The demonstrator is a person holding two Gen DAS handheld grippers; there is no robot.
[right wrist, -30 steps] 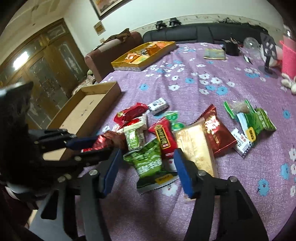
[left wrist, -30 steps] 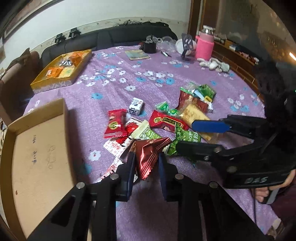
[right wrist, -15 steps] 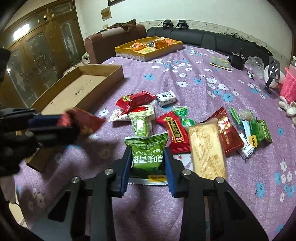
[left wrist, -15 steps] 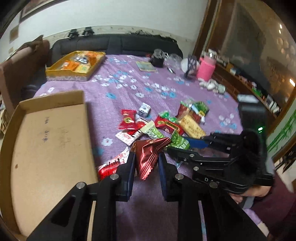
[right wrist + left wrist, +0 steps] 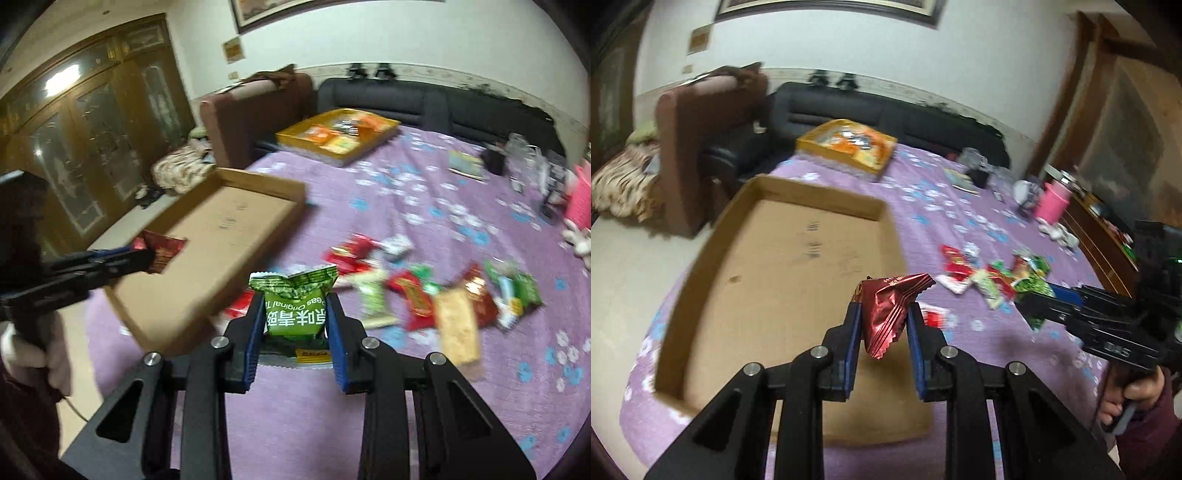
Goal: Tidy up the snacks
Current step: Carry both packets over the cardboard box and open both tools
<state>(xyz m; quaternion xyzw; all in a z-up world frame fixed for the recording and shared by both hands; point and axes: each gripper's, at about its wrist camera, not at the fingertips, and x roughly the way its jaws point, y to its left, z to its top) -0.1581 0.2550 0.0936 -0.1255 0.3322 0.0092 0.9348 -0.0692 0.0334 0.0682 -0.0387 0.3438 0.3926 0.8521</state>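
My left gripper (image 5: 881,314) is shut on a dark red foil snack packet (image 5: 890,314) and holds it in the air over the open cardboard box (image 5: 783,258). It also shows in the right wrist view (image 5: 147,254), with the red packet (image 5: 164,251) over the box (image 5: 221,229). My right gripper (image 5: 295,302) is shut on a green pea snack packet (image 5: 295,302) and holds it above the purple cloth, right of the box. It shows in the left wrist view (image 5: 1030,299). Several loose snacks (image 5: 424,295) lie in a heap on the cloth.
A yellow tray (image 5: 340,136) with orange packets stands at the far side of the table, before a black sofa (image 5: 424,103). A pink cup (image 5: 1052,203), a booklet (image 5: 465,166) and small items stand at the far right. A brown armchair (image 5: 698,147) is left of the table.
Both grippers have lifted and swung left toward the cardboard box, each carrying its packet. The red packet has moved over the box; the green packet has left the heap.
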